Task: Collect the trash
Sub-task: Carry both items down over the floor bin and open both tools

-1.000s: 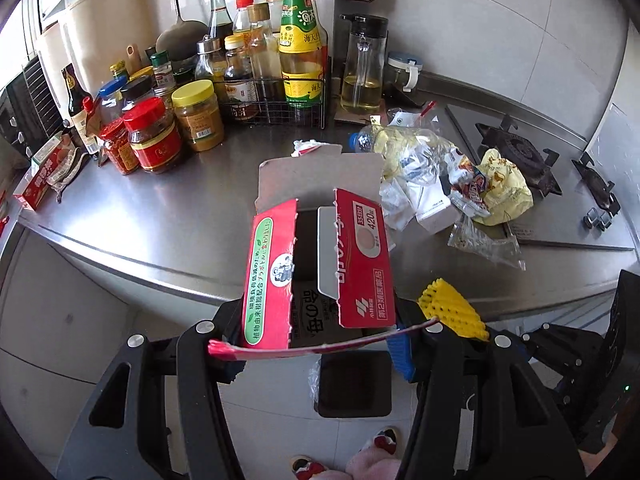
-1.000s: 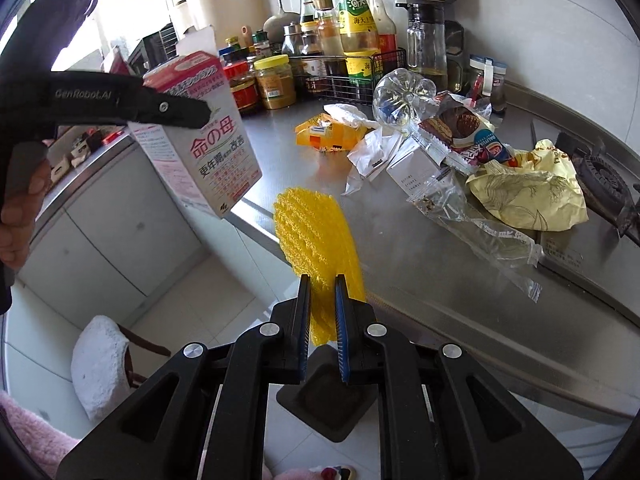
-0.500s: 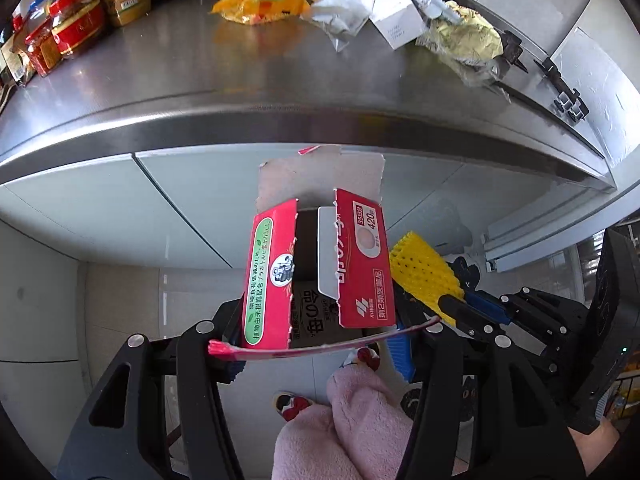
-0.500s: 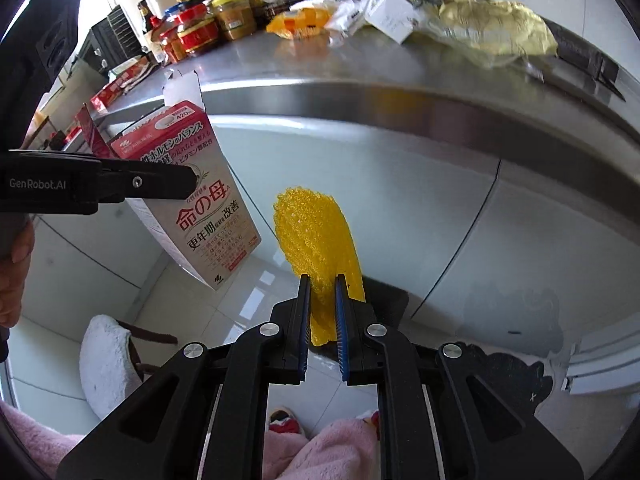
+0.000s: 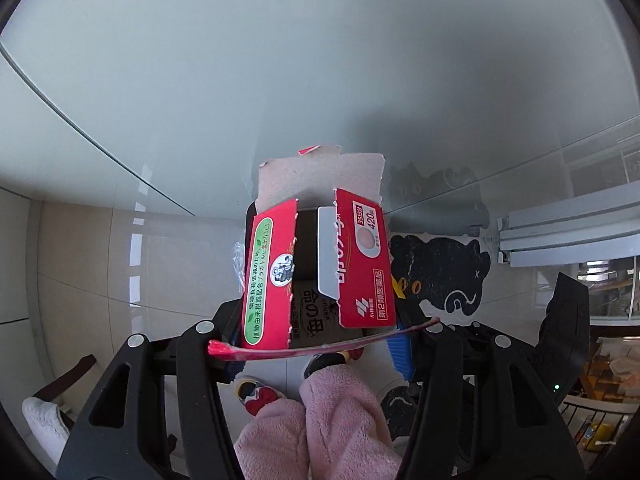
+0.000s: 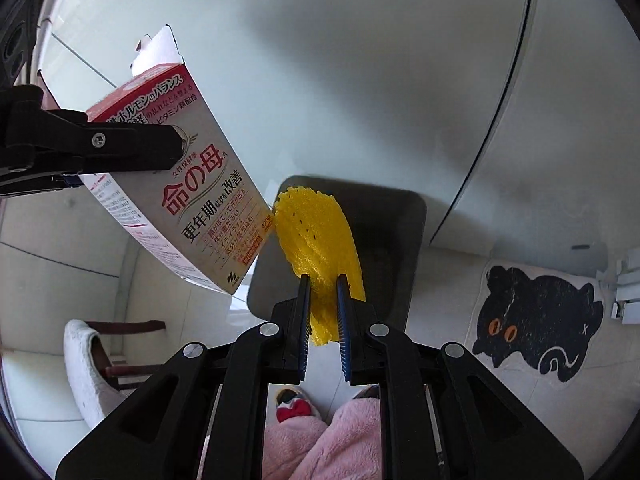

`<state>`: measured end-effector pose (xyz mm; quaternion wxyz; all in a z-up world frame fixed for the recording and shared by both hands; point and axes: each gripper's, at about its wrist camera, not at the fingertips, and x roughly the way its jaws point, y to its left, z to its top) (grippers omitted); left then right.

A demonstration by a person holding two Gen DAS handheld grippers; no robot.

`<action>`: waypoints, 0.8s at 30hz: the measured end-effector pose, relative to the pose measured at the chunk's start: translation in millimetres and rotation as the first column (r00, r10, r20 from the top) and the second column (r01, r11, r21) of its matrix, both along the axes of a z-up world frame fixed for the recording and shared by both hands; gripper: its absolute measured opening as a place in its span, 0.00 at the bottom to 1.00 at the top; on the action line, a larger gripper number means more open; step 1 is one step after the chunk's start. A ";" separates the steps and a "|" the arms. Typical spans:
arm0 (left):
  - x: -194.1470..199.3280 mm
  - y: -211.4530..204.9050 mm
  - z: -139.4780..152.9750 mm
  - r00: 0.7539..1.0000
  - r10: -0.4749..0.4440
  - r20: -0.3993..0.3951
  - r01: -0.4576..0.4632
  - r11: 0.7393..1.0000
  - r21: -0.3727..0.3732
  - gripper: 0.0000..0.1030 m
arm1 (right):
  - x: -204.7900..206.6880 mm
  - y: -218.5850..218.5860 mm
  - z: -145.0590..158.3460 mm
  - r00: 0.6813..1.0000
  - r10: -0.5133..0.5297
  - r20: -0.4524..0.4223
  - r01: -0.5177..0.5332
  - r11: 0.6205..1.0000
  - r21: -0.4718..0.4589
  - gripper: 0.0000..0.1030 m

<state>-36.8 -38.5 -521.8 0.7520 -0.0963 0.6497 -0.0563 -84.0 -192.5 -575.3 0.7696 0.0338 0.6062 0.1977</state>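
The left gripper (image 5: 320, 344) clamps a red-and-white medicine carton (image 5: 320, 264) with torn-open flaps, its jaws partway apart. The right gripper (image 6: 323, 292), jaws opening slightly, has yellow foam netting (image 6: 316, 240) between its fingers, above a dark bin (image 6: 396, 232).

We see the open red-and-white cardboard box (image 6: 176, 184) clamped in the left claw (image 5: 316, 344), hanging left of the yellow mesh foam sleeve (image 6: 316, 248), their near edges just meeting. That sleeve sits between the jaws of the right claw (image 6: 323, 308) (which are opening) above the dark square bin (image 6: 400, 240) on the tiled floor (image 6: 440, 320). A black cat-shaped mat (image 6: 540, 320) lies right of the bin, beneath the cabinet front (image 6: 360, 80).
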 end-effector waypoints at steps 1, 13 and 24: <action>3.2 -2.4 -11.3 1.000 -0.002 -0.008 0.003 1.000 0.007 0.52 | 2.6 0.9 -8.7 1.000 0.000 -0.007 0.000 1.000 -0.005 0.15; 17.5 -10.2 -58.4 0.998 0.012 -0.061 -0.012 1.000 0.012 0.62 | 17.0 1.1 -41.2 0.998 -0.022 -0.052 0.023 1.000 0.004 0.69; 12.4 7.3 13.3 1.000 0.010 0.019 -0.011 0.999 0.034 0.88 | 11.3 -15.4 38.3 1.000 -0.015 0.025 0.014 1.000 0.018 0.70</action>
